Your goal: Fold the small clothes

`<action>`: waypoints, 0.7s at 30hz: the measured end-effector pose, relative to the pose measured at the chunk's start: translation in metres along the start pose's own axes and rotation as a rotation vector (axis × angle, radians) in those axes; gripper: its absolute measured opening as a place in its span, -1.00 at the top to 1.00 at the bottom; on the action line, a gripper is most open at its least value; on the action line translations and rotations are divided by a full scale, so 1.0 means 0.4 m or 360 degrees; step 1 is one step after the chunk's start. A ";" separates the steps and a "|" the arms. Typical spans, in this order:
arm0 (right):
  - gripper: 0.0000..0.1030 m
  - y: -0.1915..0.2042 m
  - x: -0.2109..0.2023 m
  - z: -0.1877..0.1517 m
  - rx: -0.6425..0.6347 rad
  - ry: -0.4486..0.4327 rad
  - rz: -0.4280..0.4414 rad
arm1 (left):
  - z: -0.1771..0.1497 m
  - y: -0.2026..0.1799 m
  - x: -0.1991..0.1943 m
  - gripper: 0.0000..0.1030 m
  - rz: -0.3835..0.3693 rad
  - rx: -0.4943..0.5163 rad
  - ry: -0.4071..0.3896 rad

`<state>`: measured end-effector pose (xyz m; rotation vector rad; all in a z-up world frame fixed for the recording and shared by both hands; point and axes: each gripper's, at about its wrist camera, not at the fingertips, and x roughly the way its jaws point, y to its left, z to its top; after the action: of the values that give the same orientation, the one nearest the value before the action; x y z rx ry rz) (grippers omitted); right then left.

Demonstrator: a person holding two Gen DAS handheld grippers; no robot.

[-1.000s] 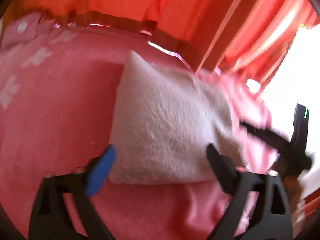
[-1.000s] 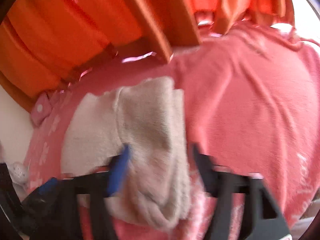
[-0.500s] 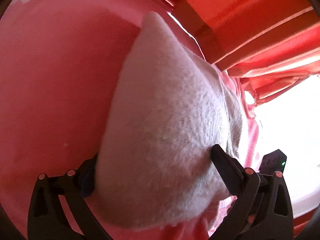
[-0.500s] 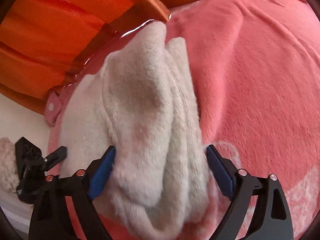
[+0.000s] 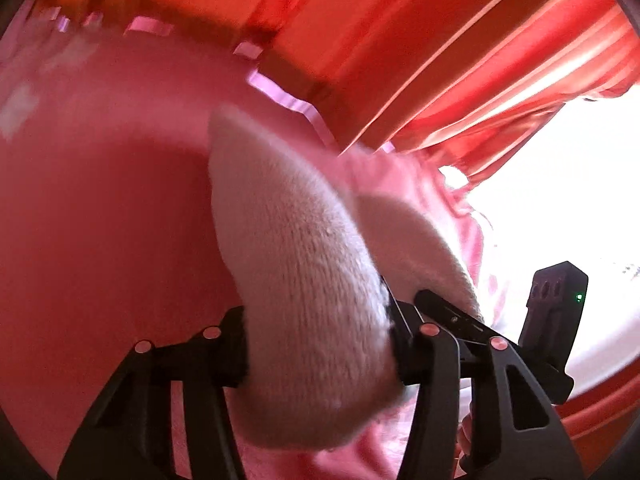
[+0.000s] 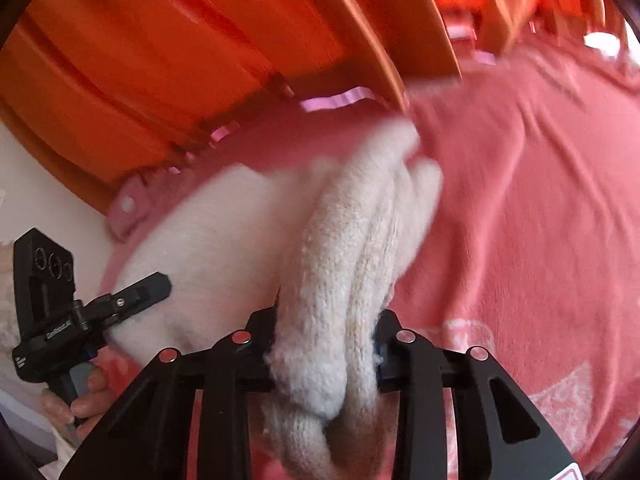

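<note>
While both jaws have just been closing, the left gripper (image 5: 320, 344) now pinches a thick fold of the cream knitted garment (image 5: 304, 280) at the lower centre of its frame, angled downward over the pink blanket (image 5: 100, 220). At the bottom centre of its own frame, the right gripper (image 6: 324, 344) clamps a bunched roll of the same garment, also tilted down. At lower left there, a hand (image 6: 76, 400) grasps the left gripper's handle, with orange curtains (image 6: 180, 40) behind.

A pink fleece blanket (image 6: 520, 208) is spread under both tongs; a cream knitted garment (image 6: 224, 232) is partly lifted from it.
</note>
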<state>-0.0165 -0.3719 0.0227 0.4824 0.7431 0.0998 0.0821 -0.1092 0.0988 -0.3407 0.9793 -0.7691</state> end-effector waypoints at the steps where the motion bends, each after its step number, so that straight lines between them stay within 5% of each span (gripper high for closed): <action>1: 0.40 0.026 -0.028 0.012 -0.0022 -0.0047 0.0009 | 0.011 -0.014 -0.024 0.04 -0.0022 0.0028 -0.0029; 8: 0.40 0.256 -0.250 0.120 -0.0256 -0.0504 0.0103 | 0.129 -0.139 -0.301 0.03 -0.0182 0.0311 -0.0427; 12: 0.38 0.362 -0.286 0.170 -0.0323 -0.0686 0.0226 | 0.194 -0.150 -0.452 0.00 -0.0195 0.0430 -0.0690; 15: 0.18 0.393 -0.181 0.203 -0.0274 -0.0659 0.0304 | 0.244 -0.084 -0.464 -0.17 -0.0103 0.0407 -0.0761; 17: -0.01 0.375 -0.049 0.205 -0.0199 -0.0559 0.0253 | 0.265 0.009 -0.413 -0.66 -0.0014 0.0310 -0.0731; 21: -0.13 0.296 0.218 0.132 -0.0053 -0.0332 -0.0107 | 0.233 0.253 -0.253 -0.78 0.0421 0.0002 -0.0566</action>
<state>0.0928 -0.2650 0.0555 0.4280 0.5519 -0.0014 0.1711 0.0266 0.1519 -0.3253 0.6705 -0.4481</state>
